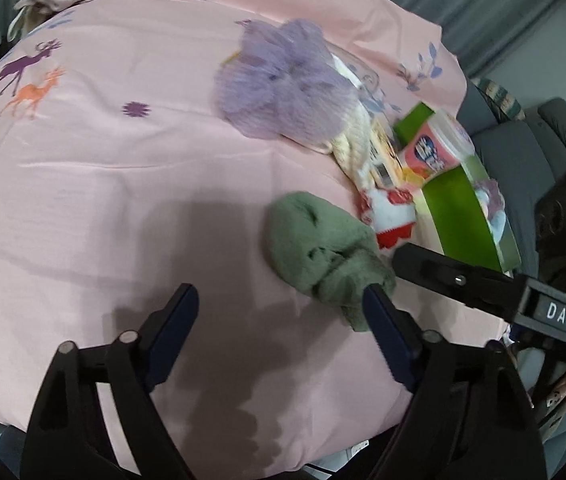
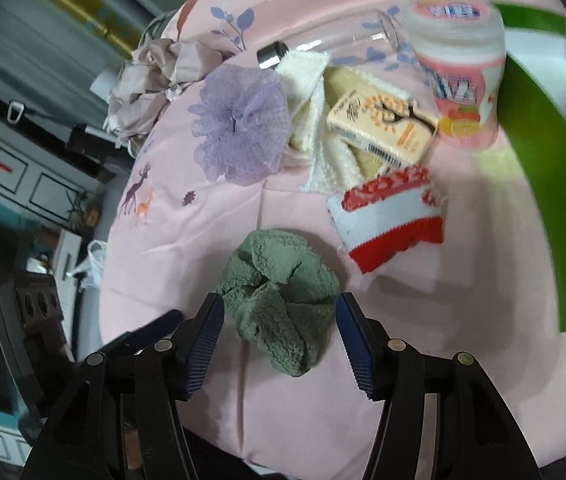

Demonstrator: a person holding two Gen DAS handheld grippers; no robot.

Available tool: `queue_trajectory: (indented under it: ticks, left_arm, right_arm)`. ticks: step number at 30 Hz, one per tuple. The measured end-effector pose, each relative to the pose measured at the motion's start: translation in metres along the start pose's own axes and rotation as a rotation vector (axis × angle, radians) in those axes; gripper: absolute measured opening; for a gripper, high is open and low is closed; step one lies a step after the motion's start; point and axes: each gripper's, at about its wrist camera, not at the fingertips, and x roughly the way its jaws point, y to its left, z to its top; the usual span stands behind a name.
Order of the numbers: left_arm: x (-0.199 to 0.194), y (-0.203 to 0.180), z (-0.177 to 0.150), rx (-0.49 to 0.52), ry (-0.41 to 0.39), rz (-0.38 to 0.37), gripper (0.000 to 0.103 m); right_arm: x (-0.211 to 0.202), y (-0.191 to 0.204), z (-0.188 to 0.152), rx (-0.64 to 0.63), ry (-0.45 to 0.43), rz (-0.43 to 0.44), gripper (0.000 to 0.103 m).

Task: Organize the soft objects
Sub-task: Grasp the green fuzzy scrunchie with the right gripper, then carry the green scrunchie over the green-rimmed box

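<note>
On the pink bed, the green cloth lies between the spread right gripper; the left gripper, spread too, hovers beside it.

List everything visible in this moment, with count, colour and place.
bedsheet: one, pink with deer and leaf print, under everything
green cloth: one, sage green, crumpled, between the right jaws
bath pouf: one, lilac mesh, behind the cloth
cream towel: one, beside the pouf
box: one, cream and orange, on the towel
sock: one, red and white
tub: one, pink
bin: one, lime green
crumpled fabric: beige, far edge
left gripper: open, over bare sheet
right gripper: open, around the cloth
</note>
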Motion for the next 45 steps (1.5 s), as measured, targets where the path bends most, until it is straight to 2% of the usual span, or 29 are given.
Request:
queue_trajectory:
  ticks: [3,6,8,13,14,16,17,18,22,30,45]
  left_arm:
    - [0.008,-0.007,-0.002,0.007,0.02,-0.011,0.079]
    - [0.017,-0.012,-0.003,0.008,0.042,-0.039,0.065]
    - [0.023,-0.015,-0.002,0.007,0.048,-0.036,0.061]
    - [0.033,-0.021,0.003,0.018,0.045,-0.045,0.04]
    - [0.034,-0.022,0.003,0.023,0.042,-0.043,0.038]
    - [0.036,-0.024,0.004,0.035,0.039,-0.062,0.025]
    - [0.039,-0.025,0.004,0.031,0.051,-0.08,0.022]
    - [0.042,-0.026,0.003,0.034,0.06,-0.081,0.018]
    - [0.041,-0.034,0.003,0.067,0.043,-0.079,0.014]
    - [0.031,-0.059,0.005,0.151,0.017,-0.057,0.014]
    - [0.001,-0.127,0.027,0.319,-0.105,-0.099,0.014]
  right_arm:
    - [0.008,-0.005,-0.002,0.025,0.02,0.026,0.059]
    - [0.018,-0.007,-0.001,0.034,0.028,-0.004,0.059]
    - [0.022,-0.01,0.0,0.042,0.033,-0.02,0.059]
    - [0.031,-0.008,0.004,0.01,0.029,-0.013,0.058]
    - [0.033,-0.008,0.005,0.011,0.027,-0.011,0.055]
    - [0.036,-0.012,0.006,0.019,0.034,0.036,0.052]
    - [0.037,-0.013,0.005,0.016,0.044,0.054,0.045]
    - [0.04,-0.014,0.005,0.015,0.054,0.063,0.041]
    - [0.039,-0.016,0.005,0.01,0.047,0.084,0.039]
    - [0.019,-0.02,0.002,0.01,0.009,0.153,0.039]
    - [-0.066,-0.016,0.018,-0.035,-0.207,0.148,0.039]
